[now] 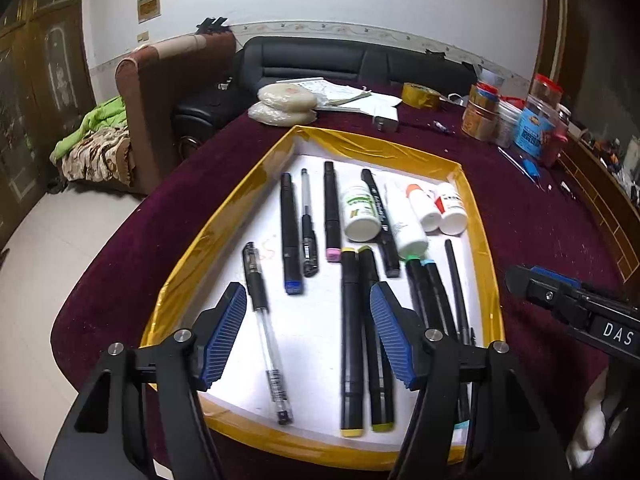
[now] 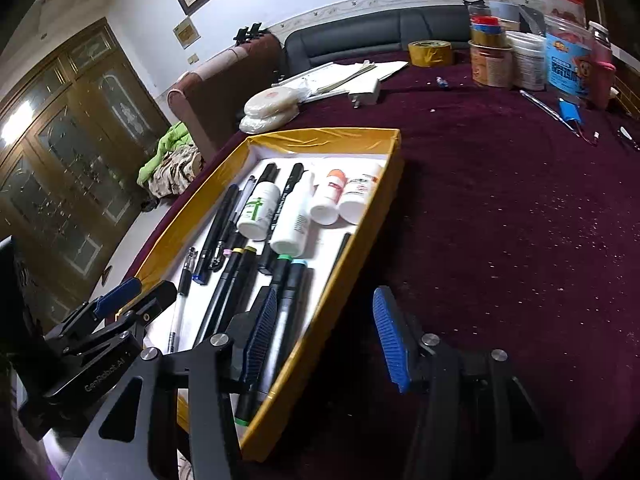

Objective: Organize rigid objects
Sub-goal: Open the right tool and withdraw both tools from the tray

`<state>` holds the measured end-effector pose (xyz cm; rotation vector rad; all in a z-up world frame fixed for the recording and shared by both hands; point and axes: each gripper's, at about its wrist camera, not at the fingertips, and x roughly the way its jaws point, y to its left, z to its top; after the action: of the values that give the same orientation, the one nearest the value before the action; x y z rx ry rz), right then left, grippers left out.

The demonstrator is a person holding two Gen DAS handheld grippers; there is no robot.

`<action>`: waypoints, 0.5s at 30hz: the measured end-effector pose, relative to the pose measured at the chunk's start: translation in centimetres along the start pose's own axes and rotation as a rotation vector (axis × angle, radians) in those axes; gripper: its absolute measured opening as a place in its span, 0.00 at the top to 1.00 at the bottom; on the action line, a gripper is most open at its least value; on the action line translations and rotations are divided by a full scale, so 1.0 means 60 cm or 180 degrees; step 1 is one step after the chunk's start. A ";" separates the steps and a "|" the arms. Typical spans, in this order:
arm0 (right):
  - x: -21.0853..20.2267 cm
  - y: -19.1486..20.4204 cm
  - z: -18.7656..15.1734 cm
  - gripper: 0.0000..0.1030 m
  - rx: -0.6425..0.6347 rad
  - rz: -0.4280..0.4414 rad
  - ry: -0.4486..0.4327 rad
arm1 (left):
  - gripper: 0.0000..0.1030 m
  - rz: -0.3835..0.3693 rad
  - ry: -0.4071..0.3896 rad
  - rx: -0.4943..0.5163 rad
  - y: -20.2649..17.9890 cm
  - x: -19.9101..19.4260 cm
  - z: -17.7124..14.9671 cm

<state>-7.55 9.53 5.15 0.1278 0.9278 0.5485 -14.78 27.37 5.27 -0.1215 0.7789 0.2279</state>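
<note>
Desk [image 2: 500, 200]: dark maroon cloth cover, speckled with light crumbs. Yellow-rimmed tray [image 1: 384, 148] at near centre, white floor inside. Tray contents: pens and markers [image 1: 352, 340] lying lengthwise, white bottles [image 1: 362, 212] at far right part. Far desk edge: tape roll [image 1: 418, 94], papers [image 1: 360, 96], jars [image 2: 528, 60] at far right. Behind desk: black sofa [image 1: 360, 60], brown armchair [image 1: 160, 80], white wall, wooden cabinet at left.

Left gripper [image 1: 308, 304]: jaws spread, above tray, nothing pinched. Right gripper [image 2: 326, 312]: jaws spread, empty, straddling tray's right wall.
</note>
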 end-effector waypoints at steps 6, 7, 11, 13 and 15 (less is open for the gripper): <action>-0.021 -0.035 -0.008 0.55 0.0070 -0.0022 -0.0084 | 0.32 0.0024 -0.0020 0.0158 -0.035 -0.009 -0.001; -0.024 -0.038 -0.009 0.55 0.0080 -0.0016 -0.0100 | 0.32 0.0023 -0.0016 0.0189 -0.042 -0.010 -0.002; -0.034 -0.058 -0.016 0.55 0.0137 -0.0038 -0.0128 | 0.32 0.0033 0.0011 0.0286 -0.061 -0.012 -0.005; -0.037 -0.068 -0.019 0.55 0.0172 -0.0043 -0.0135 | 0.32 0.0033 0.0027 0.0335 -0.072 -0.013 -0.006; -0.041 -0.079 -0.022 0.54 0.0209 -0.0049 -0.0142 | 0.32 0.0035 0.0041 0.0379 -0.081 -0.014 -0.007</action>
<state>-7.88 4.07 4.57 0.1913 0.9028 0.4992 -14.43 22.43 5.70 -0.0061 0.8043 0.1908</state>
